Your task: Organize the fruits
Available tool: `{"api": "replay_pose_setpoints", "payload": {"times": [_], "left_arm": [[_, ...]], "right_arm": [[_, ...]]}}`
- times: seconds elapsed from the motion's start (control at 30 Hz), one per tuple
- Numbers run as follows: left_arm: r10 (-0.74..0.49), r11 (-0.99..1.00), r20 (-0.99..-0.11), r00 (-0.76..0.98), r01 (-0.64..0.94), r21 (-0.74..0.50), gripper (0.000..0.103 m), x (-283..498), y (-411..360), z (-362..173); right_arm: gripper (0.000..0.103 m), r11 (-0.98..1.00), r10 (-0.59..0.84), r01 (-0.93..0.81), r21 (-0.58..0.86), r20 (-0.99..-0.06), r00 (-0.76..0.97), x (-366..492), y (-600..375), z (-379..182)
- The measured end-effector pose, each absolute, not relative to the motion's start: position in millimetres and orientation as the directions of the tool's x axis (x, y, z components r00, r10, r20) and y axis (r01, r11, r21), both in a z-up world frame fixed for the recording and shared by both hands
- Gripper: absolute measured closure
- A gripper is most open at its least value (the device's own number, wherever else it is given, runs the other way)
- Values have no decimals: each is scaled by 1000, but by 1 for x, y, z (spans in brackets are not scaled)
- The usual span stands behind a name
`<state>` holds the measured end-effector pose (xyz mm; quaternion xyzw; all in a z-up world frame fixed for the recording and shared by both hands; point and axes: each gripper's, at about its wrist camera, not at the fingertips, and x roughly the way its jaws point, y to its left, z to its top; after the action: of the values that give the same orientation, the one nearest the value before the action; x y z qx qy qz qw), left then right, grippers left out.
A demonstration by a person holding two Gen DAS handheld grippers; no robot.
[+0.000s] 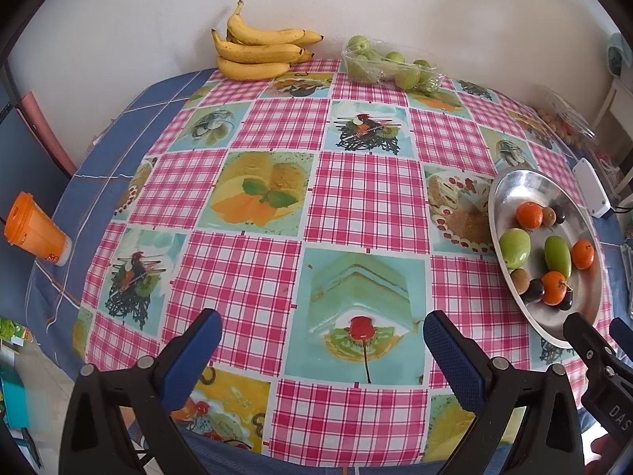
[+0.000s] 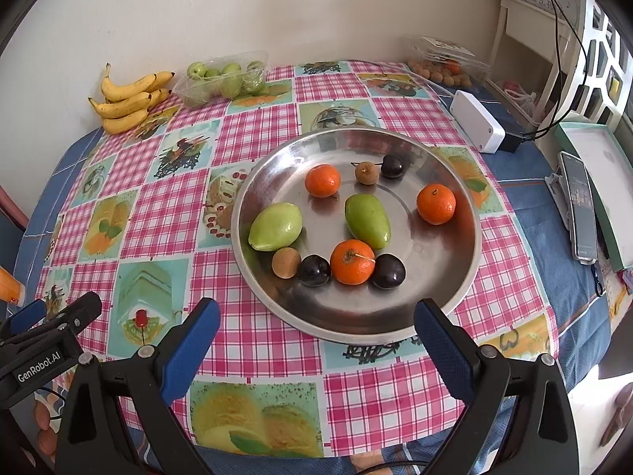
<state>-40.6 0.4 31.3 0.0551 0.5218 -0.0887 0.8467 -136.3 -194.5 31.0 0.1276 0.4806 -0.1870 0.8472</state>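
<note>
While both claws hang low over the near edge of the table, the metal plate (image 2: 253, 198) serves as the landmark. Inside it lie three oranges (image 2: 322, 180), two green fruits (image 2: 367, 220), three dark plums (image 2: 313, 270) and two small brown fruits (image 2: 285, 262), loosely mixed, not grouped by kind. Whether this mix awaits sorting or is the wanted result, I cannot tell.

Far beyond the plate, against the wall, sit a bunch of bananas (image 2: 126, 99) and a clear tray of green fruits (image 2: 221, 77).

The left gripper (image 1: 318, 338) stands wide apart with nothing between its fingers, to the left of the plate. The right gripper (image 2: 316, 326) is likewise spread wide and bare, at the plate's near rim.

By my judgement the round fruits are light but prone to roll on the slick steel; the plums look soft-skinned and want a gentle squeeze across the middle. The oranges seem firmer.

Left of the plate the checked tablecloth (image 1: 253, 277) offers broad open room. Right of the plate, a white box (image 2: 476, 120) and a phone (image 2: 579, 209) crowd the edge
</note>
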Motion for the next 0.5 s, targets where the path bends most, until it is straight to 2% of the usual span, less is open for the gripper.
{"api": "replay_pose_setpoints", "payload": {"times": [0.5], "left_arm": [[-78, 979, -895, 439, 203, 14, 0, -40, 2, 29]], "right_arm": [[5, 901, -190, 433, 29, -870, 454, -134, -192, 28]]}}
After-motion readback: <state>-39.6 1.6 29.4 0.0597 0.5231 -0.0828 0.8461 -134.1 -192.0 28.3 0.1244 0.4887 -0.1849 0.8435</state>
